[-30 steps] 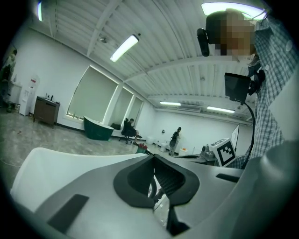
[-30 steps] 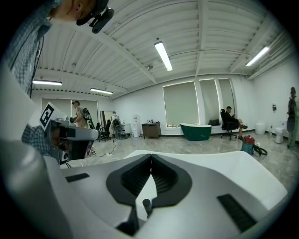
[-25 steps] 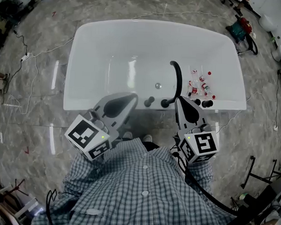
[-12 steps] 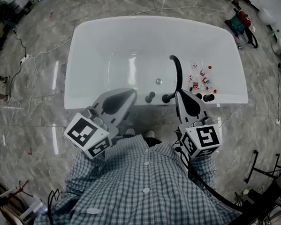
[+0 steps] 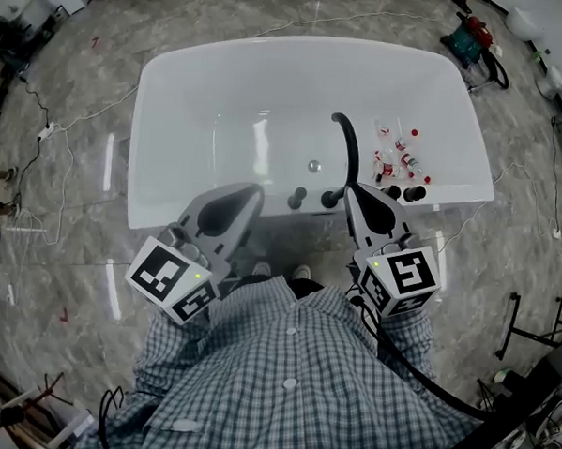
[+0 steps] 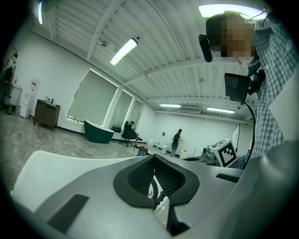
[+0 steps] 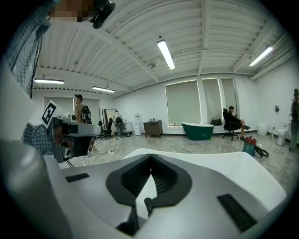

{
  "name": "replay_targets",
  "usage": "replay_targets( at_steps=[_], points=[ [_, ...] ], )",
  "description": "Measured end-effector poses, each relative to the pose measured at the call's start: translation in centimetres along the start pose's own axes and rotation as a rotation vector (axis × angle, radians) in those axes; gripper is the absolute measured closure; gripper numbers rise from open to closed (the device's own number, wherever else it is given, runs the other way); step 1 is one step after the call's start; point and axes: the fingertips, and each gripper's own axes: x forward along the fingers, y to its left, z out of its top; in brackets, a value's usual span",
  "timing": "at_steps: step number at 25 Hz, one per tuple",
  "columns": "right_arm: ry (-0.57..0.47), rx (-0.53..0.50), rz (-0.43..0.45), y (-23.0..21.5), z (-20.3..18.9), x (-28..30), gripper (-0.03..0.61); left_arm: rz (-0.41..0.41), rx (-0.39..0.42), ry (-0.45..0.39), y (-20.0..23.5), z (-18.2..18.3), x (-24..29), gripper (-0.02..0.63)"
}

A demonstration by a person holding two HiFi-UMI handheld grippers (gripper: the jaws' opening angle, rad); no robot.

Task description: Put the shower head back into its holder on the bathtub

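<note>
By the white bathtub, the right tool is closed empty, the left tool seemingly likewise.

One tub stood on the floor. On its near rim sat three black knobs and one curved black pipe. Inside it lay one drain and several red-capped bottles, too small to count.

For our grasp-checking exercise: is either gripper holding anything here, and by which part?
Nothing is held. The left gripper and the right gripper both have their jaws closed together and empty, by the near side of the white oval bathtub.
</note>
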Motion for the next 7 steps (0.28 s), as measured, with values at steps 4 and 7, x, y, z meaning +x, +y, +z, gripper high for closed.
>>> replay_targets(
  at_steps=[4,7],
  points=[
    [0.001,0.005,0.000,-0.31,-0.22,0.04,0.560,-0.003,0.005,-0.003,-0.10,-0.05,0.30,0.604],
    [-0.001,0.009,0.015,-0.24,-0.61,0.68,0.560,0.001,0.012,0.002,0.06,-0.26,0.36,0.604]
  ],
)
